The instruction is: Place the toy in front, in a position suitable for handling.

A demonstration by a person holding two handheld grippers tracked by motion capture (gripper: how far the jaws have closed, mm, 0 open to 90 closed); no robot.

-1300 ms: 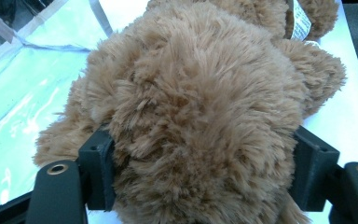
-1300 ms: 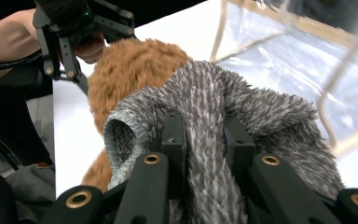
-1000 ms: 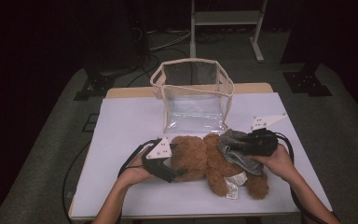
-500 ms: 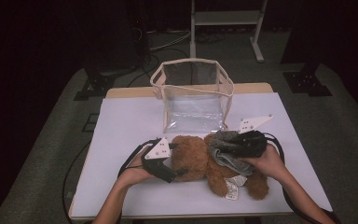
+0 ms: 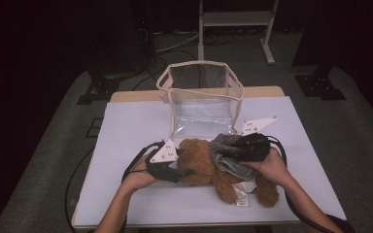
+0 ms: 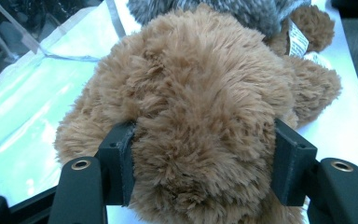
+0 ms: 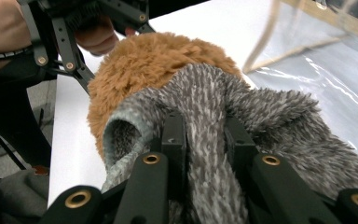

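Since the earlier frame the right gripper (image 5: pixel 233 154) has drawn the grey garment (image 5: pixel 229 156) further over the brown teddy bear (image 5: pixel 209 170), toward its head end, and the grey three-cornered plate (image 5: pixel 257 124) on top of it has shifted the same way; the left gripper (image 5: pixel 182 171) has kept its place, and its jaws have just been closing, with the bear's head between them.

Now the left gripper presses into the plush head (image 6: pixel 200 116) from both sides, holding the bear, which lies on the table (image 5: pixel 126 131) just in front of the clear bag (image 5: pixel 201 99); the right gripper (image 7: pixel 204 140) is pinched narrow on a fold of the grey garment (image 7: pixel 261 121) on the bear's body.

The risks, as I judge them: the plush is soft and compresses, so the head could slip out of the left grip if the right pulls hard; the garment is held by one thin fold, which could tear free or bunch up; a hard tug could drag the bear back into the clear bag and tip it.
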